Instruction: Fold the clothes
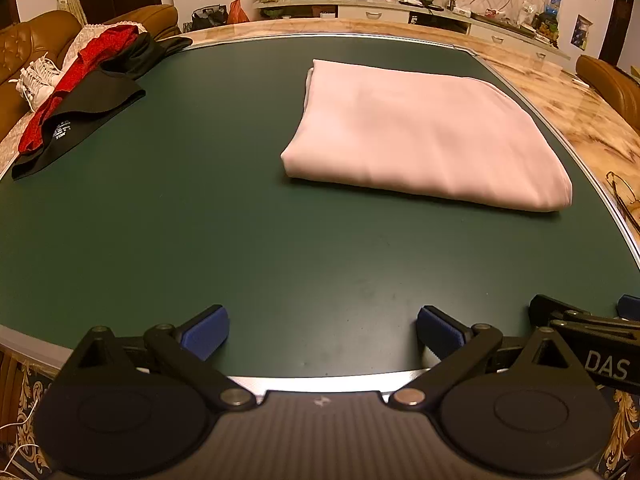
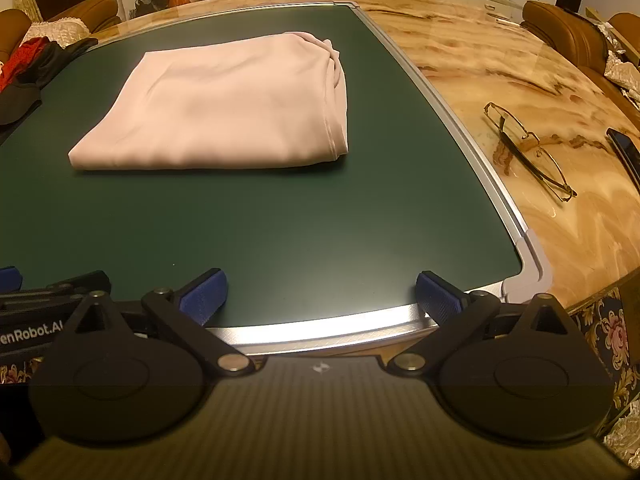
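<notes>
A pale pink garment (image 1: pixel 424 132) lies folded into a flat rectangle on the green mat (image 1: pixel 200 220), right of centre in the left wrist view. It shows left of centre in the right wrist view (image 2: pixel 224 108), with its hemmed edges stacked at the right. My left gripper (image 1: pixel 322 334) is open and empty over the mat's near edge, well short of the garment. My right gripper (image 2: pixel 322 296) is open and empty over the mat's near right corner. Part of the right gripper shows at the far right of the left wrist view.
A pile of black and red clothes (image 1: pixel 80 100) lies at the mat's far left edge. Gold-rimmed glasses (image 2: pixel 528 148) and a dark phone (image 2: pixel 624 148) rest on the marble table (image 2: pixel 500 60) right of the mat. Brown chairs (image 2: pixel 568 36) stand around.
</notes>
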`<state>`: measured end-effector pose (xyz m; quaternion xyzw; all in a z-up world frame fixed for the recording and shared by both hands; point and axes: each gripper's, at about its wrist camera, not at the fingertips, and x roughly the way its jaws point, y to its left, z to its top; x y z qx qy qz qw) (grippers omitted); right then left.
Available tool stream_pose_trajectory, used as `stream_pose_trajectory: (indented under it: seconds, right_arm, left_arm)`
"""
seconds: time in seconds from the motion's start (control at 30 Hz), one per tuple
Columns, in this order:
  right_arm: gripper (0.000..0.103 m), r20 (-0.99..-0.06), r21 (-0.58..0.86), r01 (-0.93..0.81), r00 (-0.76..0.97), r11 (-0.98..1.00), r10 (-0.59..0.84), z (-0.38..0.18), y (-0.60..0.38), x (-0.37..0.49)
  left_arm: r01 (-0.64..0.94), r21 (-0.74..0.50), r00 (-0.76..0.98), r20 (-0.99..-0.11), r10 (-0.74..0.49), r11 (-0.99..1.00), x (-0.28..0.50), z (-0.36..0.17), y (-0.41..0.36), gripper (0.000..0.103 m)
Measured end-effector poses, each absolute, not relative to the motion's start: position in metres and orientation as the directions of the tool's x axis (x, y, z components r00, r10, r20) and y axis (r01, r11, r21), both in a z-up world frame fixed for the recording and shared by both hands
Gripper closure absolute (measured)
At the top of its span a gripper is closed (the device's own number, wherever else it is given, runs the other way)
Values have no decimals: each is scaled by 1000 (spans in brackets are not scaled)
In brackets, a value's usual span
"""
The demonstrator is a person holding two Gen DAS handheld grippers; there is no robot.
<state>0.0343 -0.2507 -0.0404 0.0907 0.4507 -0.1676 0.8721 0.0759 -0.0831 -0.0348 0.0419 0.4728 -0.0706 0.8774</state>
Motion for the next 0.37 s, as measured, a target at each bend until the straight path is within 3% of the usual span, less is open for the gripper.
stream_pose_trajectory:
  seconds: [0.37]
  right_arm:
    - [0,-817,7,374,538,928,-210,-40,-251,35]
  left_arm:
    - [166,6,544,-834,-87,986,75,-35,-83,0]
